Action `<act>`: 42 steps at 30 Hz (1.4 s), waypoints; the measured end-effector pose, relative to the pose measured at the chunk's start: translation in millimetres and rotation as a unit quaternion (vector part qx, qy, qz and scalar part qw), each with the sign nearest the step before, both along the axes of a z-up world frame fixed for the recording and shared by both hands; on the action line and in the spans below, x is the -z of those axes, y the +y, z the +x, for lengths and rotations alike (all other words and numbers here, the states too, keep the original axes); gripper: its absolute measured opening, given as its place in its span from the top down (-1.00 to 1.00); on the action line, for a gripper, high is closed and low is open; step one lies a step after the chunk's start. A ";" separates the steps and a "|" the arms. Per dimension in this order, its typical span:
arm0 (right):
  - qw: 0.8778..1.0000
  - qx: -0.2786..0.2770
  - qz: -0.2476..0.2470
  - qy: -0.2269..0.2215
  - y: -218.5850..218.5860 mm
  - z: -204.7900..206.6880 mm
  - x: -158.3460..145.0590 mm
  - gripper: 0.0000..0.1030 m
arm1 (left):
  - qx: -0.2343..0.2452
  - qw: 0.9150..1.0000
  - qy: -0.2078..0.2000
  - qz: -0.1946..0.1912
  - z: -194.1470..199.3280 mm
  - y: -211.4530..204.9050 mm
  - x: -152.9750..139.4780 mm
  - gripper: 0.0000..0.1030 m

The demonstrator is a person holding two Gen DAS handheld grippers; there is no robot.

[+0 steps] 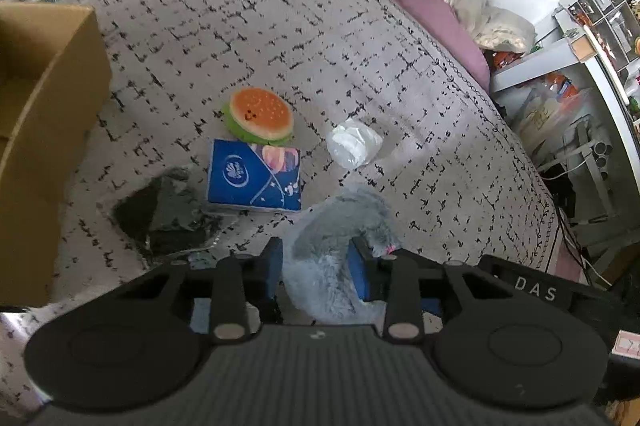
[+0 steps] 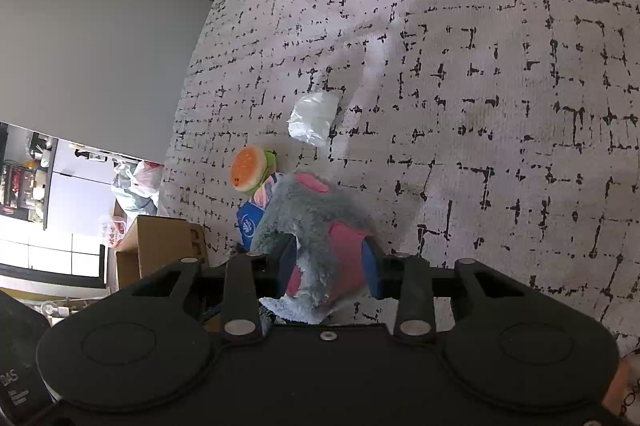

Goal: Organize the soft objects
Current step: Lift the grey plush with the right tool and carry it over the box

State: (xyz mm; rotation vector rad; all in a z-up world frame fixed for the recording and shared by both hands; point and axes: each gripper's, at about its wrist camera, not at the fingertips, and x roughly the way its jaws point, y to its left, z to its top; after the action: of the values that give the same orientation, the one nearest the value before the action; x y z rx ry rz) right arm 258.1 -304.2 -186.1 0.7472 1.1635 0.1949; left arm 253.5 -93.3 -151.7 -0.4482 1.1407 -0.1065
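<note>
Both your hand-held grippers, left & right, pinch the fluffy grey-pink plush toy on the bed w/ patterned blanket, beside the blue tissue pack.

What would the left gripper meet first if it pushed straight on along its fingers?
The left gripper already has the grey plush toy between its pads. Pushing on, it would likely press that into the bedspread; depth is unclear.

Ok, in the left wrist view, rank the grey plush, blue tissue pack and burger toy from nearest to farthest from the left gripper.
1. Grey plush: between the left gripper's jaws.
2. Blue tissue pack: just beyond, slightly left.
3. Burger toy: behind the pack, farthest.
</note>
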 end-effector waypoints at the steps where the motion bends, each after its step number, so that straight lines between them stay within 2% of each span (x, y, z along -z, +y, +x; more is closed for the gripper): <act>1: 1.000 0.000 0.001 0.003 0.6 0.8 1.7 0.30 | 0.000 1.000 0.003 -0.002 1.1 -1.0 3.1 0.34; 5: 1.000 -0.011 -0.006 0.008 6.8 3.0 5.3 0.30 | 0.000 1.000 0.010 -0.006 3.1 -3.3 12.7 0.39; 8: 1.000 -0.016 -0.006 0.012 10.0 3.9 9.5 0.41 | -0.005 1.000 0.010 -0.013 2.4 -2.3 17.5 0.50; 13: 0.999 -0.035 -0.015 -0.021 13.5 2.9 -0.1 0.60 | -0.008 1.000 -0.001 -0.005 0.1 -1.6 11.2 0.56; 27: 0.991 -0.080 0.008 -0.108 26.7 -14.3 -36.4 0.64 | -0.019 0.998 -0.058 0.006 -23.0 18.8 -37.1 0.57; 34: 0.981 -0.100 0.020 -0.167 41.3 -23.2 -61.8 0.65 | -0.024 0.995 -0.094 0.013 -36.9 35.2 -68.4 0.58; 42: 0.970 -0.117 0.030 -0.212 65.7 -30.9 -79.7 0.66 | -0.042 0.992 -0.121 0.023 -51.0 58.7 -91.9 0.59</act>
State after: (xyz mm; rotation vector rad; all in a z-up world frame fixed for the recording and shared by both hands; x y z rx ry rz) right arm 227.2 -238.5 -106.4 0.5809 0.8362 0.5623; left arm 202.5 -34.6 -59.8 -0.4292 0.8834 -0.0602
